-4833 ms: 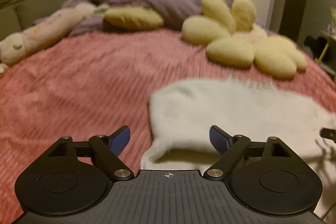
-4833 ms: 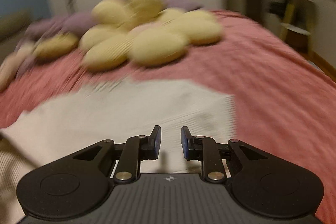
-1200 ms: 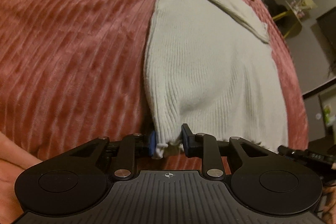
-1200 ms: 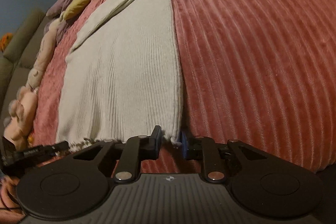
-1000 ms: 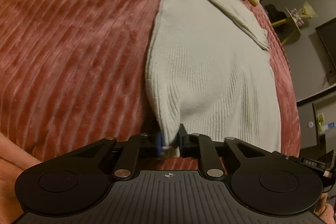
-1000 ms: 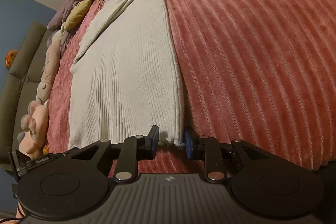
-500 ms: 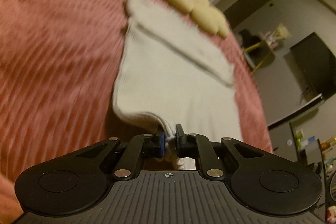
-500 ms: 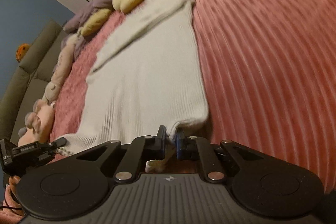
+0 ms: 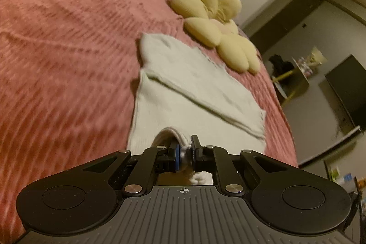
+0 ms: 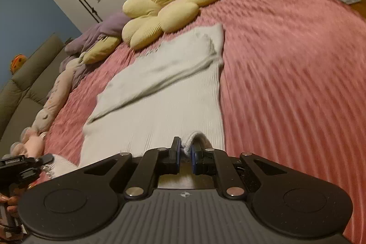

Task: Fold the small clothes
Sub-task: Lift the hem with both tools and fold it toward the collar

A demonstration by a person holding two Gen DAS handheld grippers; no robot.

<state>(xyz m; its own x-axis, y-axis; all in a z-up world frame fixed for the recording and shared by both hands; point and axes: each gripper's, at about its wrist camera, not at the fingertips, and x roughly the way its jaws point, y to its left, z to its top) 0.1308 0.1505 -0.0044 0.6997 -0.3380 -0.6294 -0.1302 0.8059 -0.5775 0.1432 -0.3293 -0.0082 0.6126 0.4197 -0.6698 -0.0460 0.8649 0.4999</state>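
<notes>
Sweater point(image 9: 196, 88) lies on the bed point(image 9: 57, 42), each hem corner pinched by left hand-held gripper point(image 9: 184, 153) and right hand-held gripper point(image 10: 185, 152), evidently so the hem lifts evenly for folding.

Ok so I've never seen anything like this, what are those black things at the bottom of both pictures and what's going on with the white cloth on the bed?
Those black shapes are hand-held grippers, one in each of a person's hands; no robot arm is involved. Each carries a camera looking forward along its two fingers, so one picture is the left gripper's view and the other the right's. The left gripper and the right gripper are each shut on a near corner of a white ribbed sweater, which lies on a pink bedspread. Its sleeves are folded across the body. Beyond it sits a yellow flower-shaped cushion. In the right view, the left gripper shows at the lower left edge.
</notes>
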